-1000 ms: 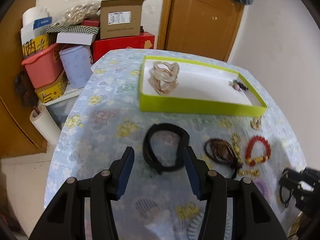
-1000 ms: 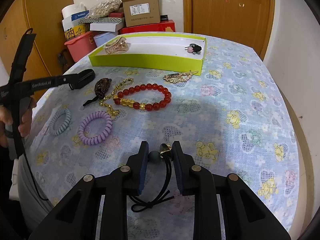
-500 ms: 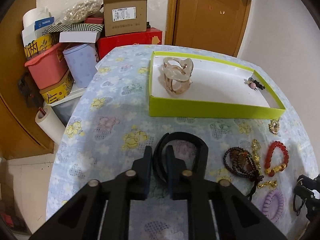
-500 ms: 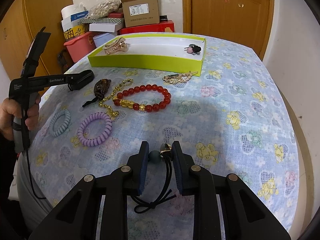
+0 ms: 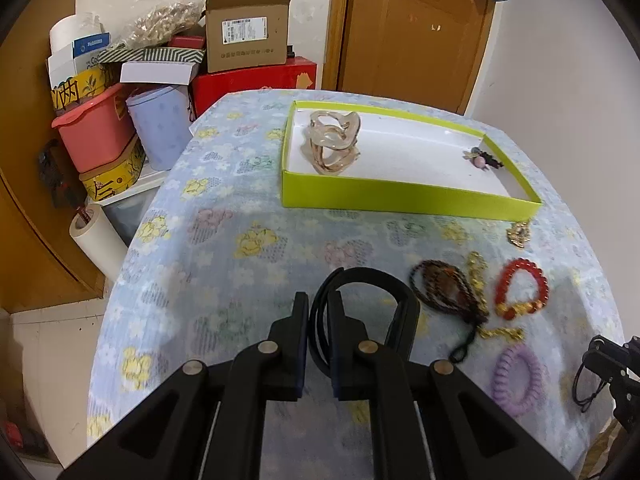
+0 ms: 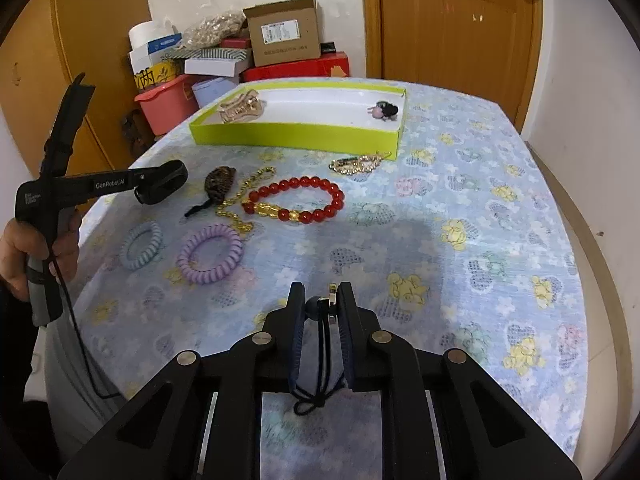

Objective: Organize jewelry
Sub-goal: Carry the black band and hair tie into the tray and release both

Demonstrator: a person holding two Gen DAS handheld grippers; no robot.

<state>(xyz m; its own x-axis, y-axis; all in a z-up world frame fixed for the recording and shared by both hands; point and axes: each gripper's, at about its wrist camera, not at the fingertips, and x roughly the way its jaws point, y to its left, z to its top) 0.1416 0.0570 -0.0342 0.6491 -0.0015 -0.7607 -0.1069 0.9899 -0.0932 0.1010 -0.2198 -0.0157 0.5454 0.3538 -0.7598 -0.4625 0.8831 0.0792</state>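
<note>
A: The left gripper (image 5: 318, 322) has its jaws pinched nearly together on one side of the black headband (image 5: 372, 280), and the loop arches out ahead of the fingertips, just above the flowered tablecloth (image 5: 224, 248).

B: And the right gripper (image 6: 321, 312) is clamped on a black hair tie (image 6: 322, 360), bead and gold charm wedged between the pads, cord dangling below.

A: So two pieces are in hand. How's the job looking overall?

B: Early, I'd judge. The green tray (image 5: 400, 200) sits well ahead of the left gripper and holds only a clear hair claw (image 5: 334, 142) at one end and a small dark clip (image 5: 482, 158) at the other.

A: Plenty left on the cloth: the red bead bracelet (image 6: 296, 200), a gold chain (image 6: 240, 204), a brown beaded piece (image 6: 220, 182), a sparkly gold clip (image 6: 358, 164) just beside the tray's front wall, plus purple (image 6: 210, 254) and pale blue (image 6: 142, 246) coil ties.

B: Both held items likely go to the tray.
</note>
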